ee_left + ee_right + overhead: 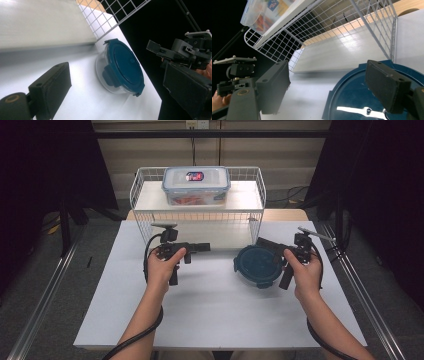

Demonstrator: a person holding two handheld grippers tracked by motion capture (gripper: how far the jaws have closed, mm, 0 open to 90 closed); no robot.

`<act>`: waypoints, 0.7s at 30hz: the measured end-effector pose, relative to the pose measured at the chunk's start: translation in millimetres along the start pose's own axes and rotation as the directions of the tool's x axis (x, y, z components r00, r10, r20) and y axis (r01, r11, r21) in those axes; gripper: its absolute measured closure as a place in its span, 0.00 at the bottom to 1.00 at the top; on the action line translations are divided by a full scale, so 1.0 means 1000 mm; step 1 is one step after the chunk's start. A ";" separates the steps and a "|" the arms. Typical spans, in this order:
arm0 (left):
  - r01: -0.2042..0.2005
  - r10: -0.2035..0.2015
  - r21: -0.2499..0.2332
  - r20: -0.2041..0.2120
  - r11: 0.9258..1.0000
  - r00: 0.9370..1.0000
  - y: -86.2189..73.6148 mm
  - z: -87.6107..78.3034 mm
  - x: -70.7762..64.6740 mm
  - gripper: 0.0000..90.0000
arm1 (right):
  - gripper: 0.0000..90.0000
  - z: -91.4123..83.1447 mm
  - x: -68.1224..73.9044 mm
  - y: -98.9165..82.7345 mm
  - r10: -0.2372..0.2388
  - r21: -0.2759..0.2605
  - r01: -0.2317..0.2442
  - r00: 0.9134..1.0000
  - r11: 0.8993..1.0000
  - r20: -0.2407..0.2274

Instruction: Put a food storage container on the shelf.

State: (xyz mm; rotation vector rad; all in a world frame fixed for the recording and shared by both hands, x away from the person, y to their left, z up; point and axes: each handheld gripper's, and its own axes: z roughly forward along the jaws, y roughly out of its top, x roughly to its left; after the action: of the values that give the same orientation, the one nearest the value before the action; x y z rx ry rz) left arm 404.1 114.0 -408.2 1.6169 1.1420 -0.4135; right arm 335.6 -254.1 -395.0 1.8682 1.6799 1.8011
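From my seat the table [210,315] runs out toward twelve o'clock, where the wire rack [145,200] stands at its far edge. On the rack's shelf sits the rectangular container [196,185], at about twelve. The round container [259,265] lies on the table at about one o'clock, in front of the rack's right end and well apart from the rectangular container.

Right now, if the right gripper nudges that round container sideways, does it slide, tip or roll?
Probably slides: the round container sits flat and squat on the smooth white table, lid up. Tipping seems unlikely, since it is wider than tall. The clear walls and blue lid look like rigid plastic, so it should hold shape; contents cannot be seen, so weight is uncertain.
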 end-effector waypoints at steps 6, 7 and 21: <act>0.005 -0.005 0.019 0.000 1.000 1.000 -0.007 0.008 0.007 0.08 | 0.21 -0.008 -0.005 0.001 -0.007 -0.015 0.008 1.000 1.000 0.015; 0.002 -0.002 0.020 -0.005 1.000 1.000 -0.008 0.010 0.008 0.08 | 0.21 -0.009 -0.006 0.001 -0.011 -0.015 0.011 1.000 1.000 0.017; -0.025 0.024 0.081 0.006 0.996 1.000 -0.020 0.044 0.011 0.09 | 0.21 -0.031 -0.019 -0.004 -0.011 0.010 0.011 0.999 1.000 0.045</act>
State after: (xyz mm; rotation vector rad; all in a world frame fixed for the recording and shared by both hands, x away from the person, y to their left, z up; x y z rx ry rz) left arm 404.8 80.0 -443.9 1.6979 1.1133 -0.4524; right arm 316.1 -284.6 -400.6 1.8850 1.6842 1.7366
